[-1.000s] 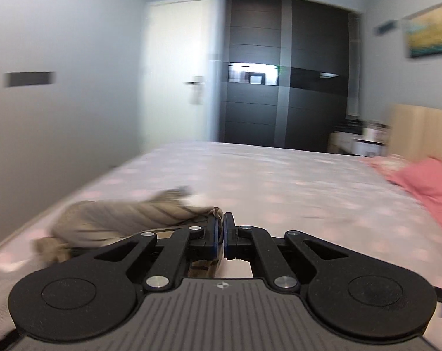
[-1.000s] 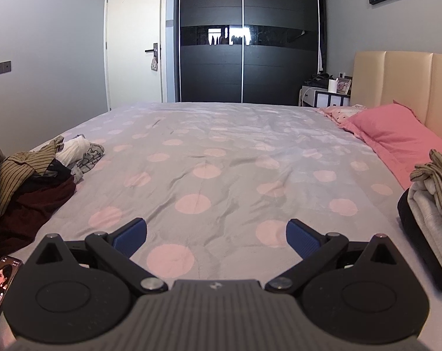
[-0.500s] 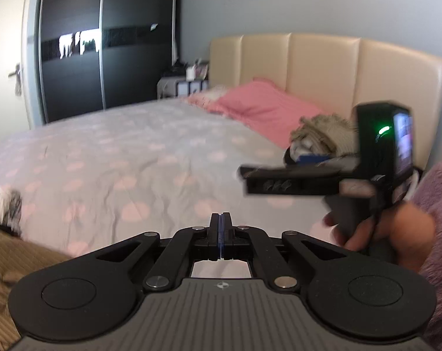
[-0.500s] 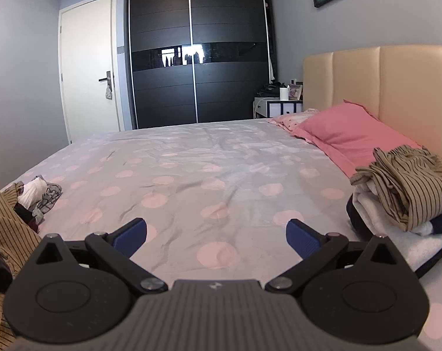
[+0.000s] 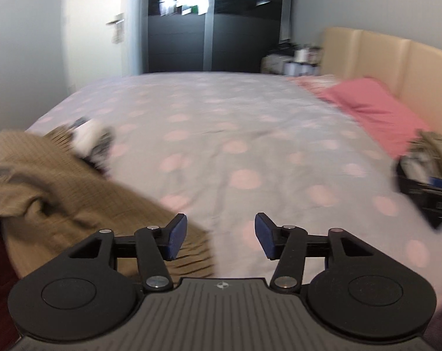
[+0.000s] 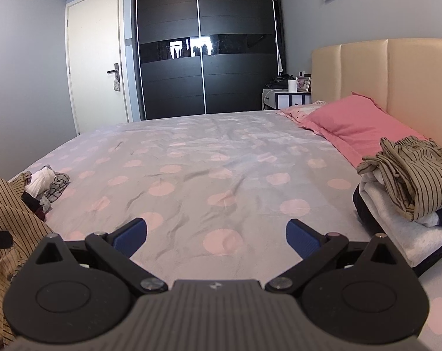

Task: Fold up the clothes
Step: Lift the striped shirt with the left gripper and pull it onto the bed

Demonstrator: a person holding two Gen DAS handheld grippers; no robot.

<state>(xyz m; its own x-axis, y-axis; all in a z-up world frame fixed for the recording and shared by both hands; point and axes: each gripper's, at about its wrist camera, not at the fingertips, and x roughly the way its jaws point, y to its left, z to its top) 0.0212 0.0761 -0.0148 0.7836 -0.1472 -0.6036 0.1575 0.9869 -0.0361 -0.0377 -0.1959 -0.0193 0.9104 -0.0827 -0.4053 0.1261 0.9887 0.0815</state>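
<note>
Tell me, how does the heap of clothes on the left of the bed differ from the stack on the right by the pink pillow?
The left heap is loose and crumpled, a tan striped garment sprawling over darker clothes; the right stack is folded and layered. The left heap spreads wide and uneven; the right stack sits compact beside the pink pillow. Both lie on the dotted bedspread, and each has tan striped cloth on top.
</note>
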